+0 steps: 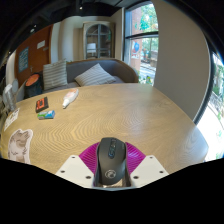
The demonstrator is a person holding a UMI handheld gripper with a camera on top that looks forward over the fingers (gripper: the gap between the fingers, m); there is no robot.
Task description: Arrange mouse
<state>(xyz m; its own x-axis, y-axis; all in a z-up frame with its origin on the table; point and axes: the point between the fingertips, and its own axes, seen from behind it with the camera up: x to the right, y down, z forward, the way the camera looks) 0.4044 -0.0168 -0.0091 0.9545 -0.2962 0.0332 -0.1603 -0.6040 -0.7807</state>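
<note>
A black computer mouse (110,166) with a scroll wheel and a round logo sits between my two fingers, its nose pointing away from me. My gripper (111,150) is shut on it: the magenta pads (88,156) press against both of its sides. The light wooden table (120,112) spreads out beyond the mouse. Whether the mouse touches the table or is held just above it cannot be told.
At the table's far left lie a white mouse-like object (68,98), a dark box (41,104) and a small teal item (45,115). A printed card (19,143) lies nearer on the left. A grey sofa (92,72) and windows (142,38) stand beyond the table.
</note>
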